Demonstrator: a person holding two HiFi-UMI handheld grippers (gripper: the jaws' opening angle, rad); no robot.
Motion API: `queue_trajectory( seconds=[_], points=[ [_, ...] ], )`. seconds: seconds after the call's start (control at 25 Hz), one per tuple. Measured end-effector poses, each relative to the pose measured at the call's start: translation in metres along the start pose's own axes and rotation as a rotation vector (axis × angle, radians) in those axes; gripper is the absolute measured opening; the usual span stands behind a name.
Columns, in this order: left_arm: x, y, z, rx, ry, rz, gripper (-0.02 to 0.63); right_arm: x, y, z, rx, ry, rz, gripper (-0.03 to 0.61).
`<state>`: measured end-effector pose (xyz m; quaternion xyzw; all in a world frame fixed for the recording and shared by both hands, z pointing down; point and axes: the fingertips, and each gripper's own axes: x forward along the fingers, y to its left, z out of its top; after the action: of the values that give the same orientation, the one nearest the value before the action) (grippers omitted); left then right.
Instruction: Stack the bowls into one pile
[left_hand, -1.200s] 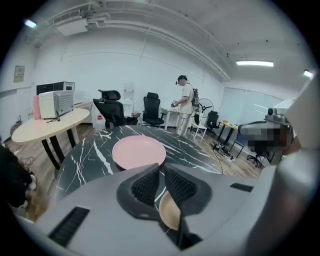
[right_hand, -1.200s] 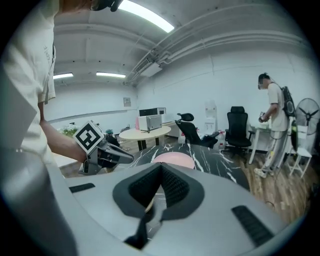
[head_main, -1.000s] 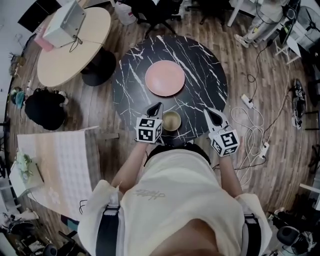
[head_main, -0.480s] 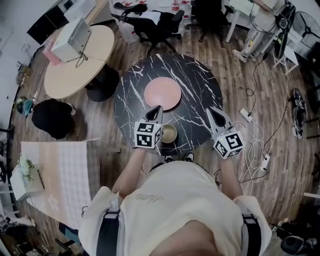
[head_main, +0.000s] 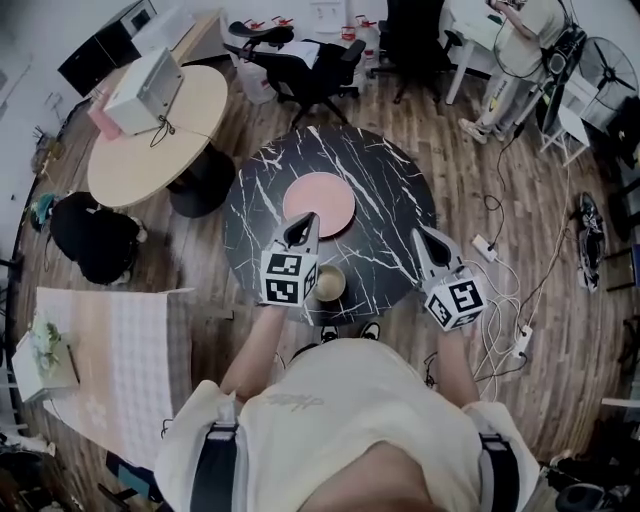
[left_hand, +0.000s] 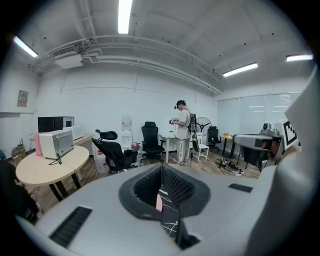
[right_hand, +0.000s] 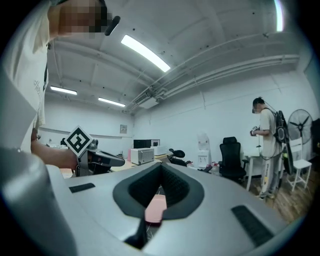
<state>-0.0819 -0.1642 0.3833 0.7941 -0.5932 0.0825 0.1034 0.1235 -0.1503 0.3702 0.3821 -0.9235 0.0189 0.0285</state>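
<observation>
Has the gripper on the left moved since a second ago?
Yes. The left gripper has risen: its tip, earlier short of the pink plate, now overlaps the plate's near edge.

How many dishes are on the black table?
2: a pink dish at the middle of the table, a small bowl at its near edge. Nested bowls may be hidden.

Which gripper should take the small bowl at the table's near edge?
Left, probably. The left gripper hangs right beside the small bowl, while the right gripper is farther off near the table's right edge. Both are shut and empty, so either must open first.
</observation>
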Motion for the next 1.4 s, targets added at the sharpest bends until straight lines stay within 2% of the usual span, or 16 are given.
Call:
queue_trajectory(
  seconds=[0.24, 0.44, 0.64, 1.08, 1.4],
  points=[
    [-0.003, -0.001, 0.001, -0.035, -0.027, 0.019, 0.023, -0.004, 0.003, -0.015, -0.003, 0.034, 0.011, 0.005],
    [-0.006, 0.0, -0.008, -0.012, -0.008, 0.021, 0.023, -0.002, 0.008, -0.013, 0.0, 0.035, 0.024, 0.005],
    [-0.005, -0.001, -0.021, -0.065, 0.001, -0.003, 0.023, -0.001, 0.012, -0.017, -0.006, 0.031, 0.035, 0.005],
    [0.001, -0.005, -0.021, -0.048, 0.004, -0.017, 0.023, -0.005, 0.01, -0.022, -0.004, 0.064, 0.016, 0.005],
    [0.002, -0.004, -0.031, -0.073, 0.015, -0.007, 0.023, -0.005, 0.008, -0.032, -0.002, 0.089, 0.031, 0.005]
  ],
)
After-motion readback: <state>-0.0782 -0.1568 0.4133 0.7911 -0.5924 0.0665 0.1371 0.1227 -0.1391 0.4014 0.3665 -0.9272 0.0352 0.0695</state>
